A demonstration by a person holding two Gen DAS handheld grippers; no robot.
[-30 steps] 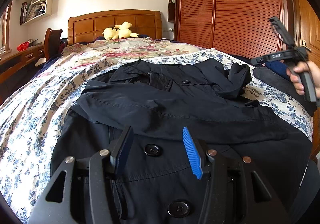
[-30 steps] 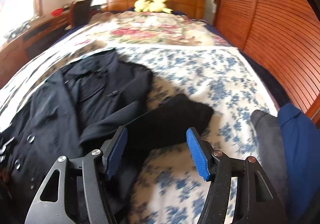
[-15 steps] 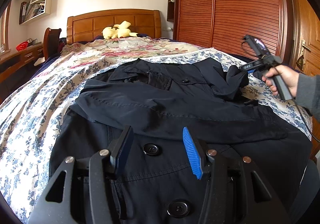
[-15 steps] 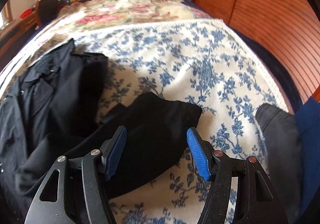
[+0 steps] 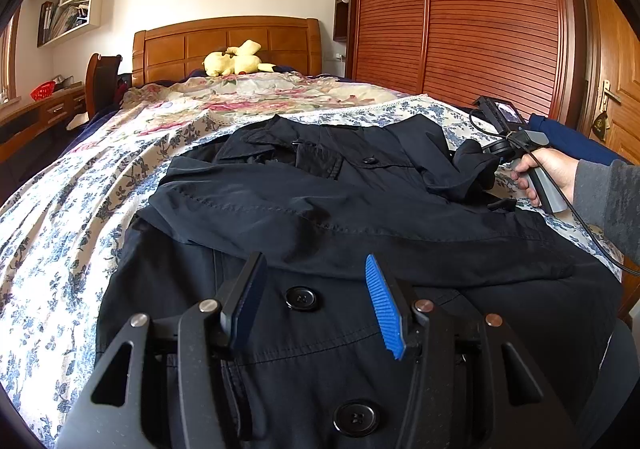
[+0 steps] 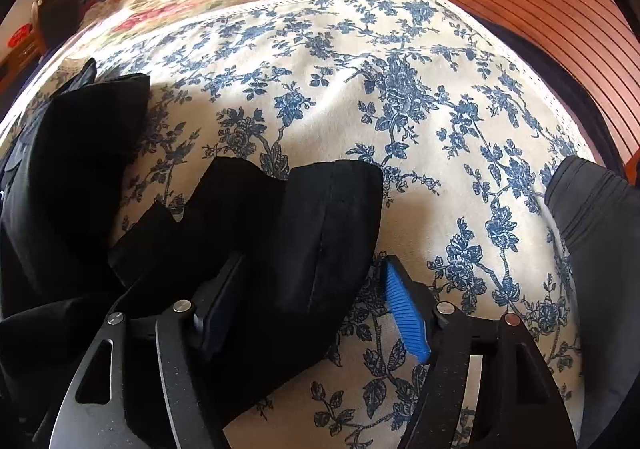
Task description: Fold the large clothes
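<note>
A dark buttoned coat [image 5: 360,209] lies spread on the bed, one sleeve folded across its chest. My left gripper [image 5: 313,260] hovers open over the coat's lower front, with only a button [image 5: 302,297] showing in the gap. The other sleeve's cuff [image 6: 328,217] lies bunched on the bedspread. My right gripper [image 6: 312,261] points down at it and its jaws are opening. The cuff sits between them; the blue right pad [image 6: 404,313] stands clear of the cloth. In the left wrist view a hand [image 5: 554,171] holds that gripper beside the cuff [image 5: 472,165].
A blue floral bedspread [image 6: 400,89] covers the bed. Grey clothing [image 6: 592,217] and a blue garment [image 5: 568,137] lie at its right edge. A yellow plush toy [image 5: 236,61] rests by the headboard. A wooden wardrobe [image 5: 460,29] stands on the right, a desk [image 5: 36,113] on the left.
The right gripper has come down and in towards the coat's loose sleeve; the cuff now lies between its jaws, which stand wider. The left gripper has not moved.
</note>
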